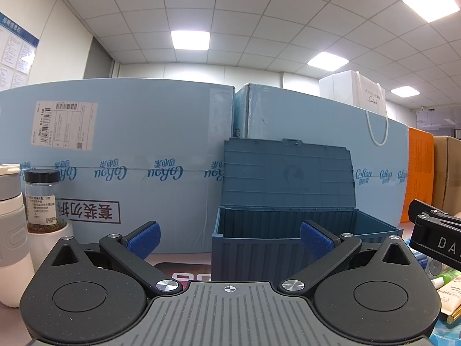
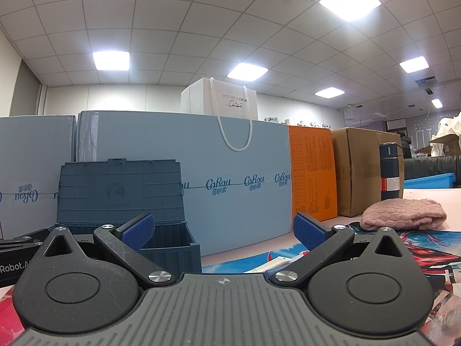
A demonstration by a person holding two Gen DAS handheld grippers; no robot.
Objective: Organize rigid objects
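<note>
Left gripper: foreground, bottom centre of left view; blue pads wide apart, nothing between them. Right gripper: same in right view, spread wide, empty. Bin: blue, lid up, centre-right behind left gripper; left of centre in right view. Jar, bottle: far left edge. Thermos, pink hat: right side. Blue cartons behind.
</note>
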